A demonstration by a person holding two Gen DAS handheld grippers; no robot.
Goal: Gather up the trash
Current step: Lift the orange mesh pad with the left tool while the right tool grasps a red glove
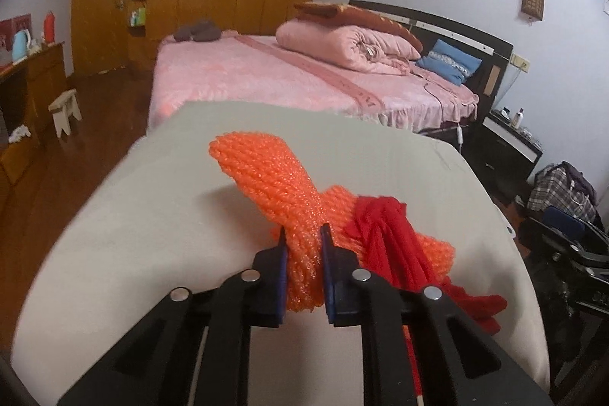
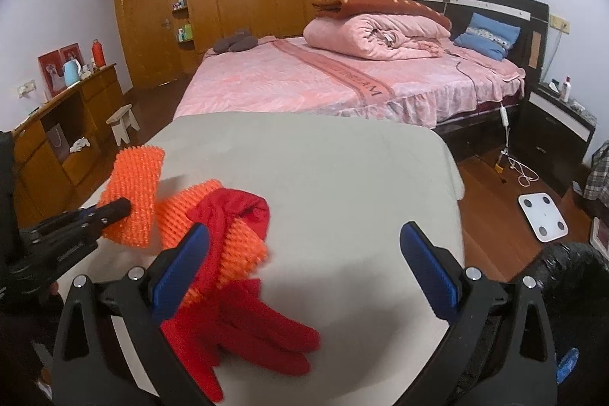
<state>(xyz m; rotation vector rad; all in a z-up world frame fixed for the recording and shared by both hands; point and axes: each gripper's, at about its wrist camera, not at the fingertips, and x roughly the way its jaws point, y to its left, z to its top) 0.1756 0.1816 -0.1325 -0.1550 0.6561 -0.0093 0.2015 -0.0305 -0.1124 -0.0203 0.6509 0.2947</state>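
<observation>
The orange foam net (image 1: 274,185), the kind of mesh sleeve that wraps fruit, lies on the cloth-covered surface (image 1: 133,215) with a piece of red fabric (image 1: 384,234) knotted or draped around it. I judge both to be very light, soft and springy: the foam will squash flat under any pinch and spring back, so it cannot be damaged, but it could slide out of a loose hold or drag the red piece along. A narrow, bunched waist is the best place to take it, and that is where it is held.

The left gripper (image 1: 304,238) has its jaws drawn close together, clamped on the narrowed middle of the orange foam net, which bulges out past the blue pads (image 1: 326,253) on both ends. In the right wrist view the gripped portion looks lifted clear of the surface, though the fisheye makes that hard to be sure of.

The right gripper (image 2: 304,253) stands with its jaws spread wide and holding nothing. Its left pad (image 2: 182,261) sits just beside, perhaps brushing, the red fabric and a second orange section (image 2: 236,246). A black bag (image 2: 571,276), probably for the trash, shows at the lower right.
</observation>
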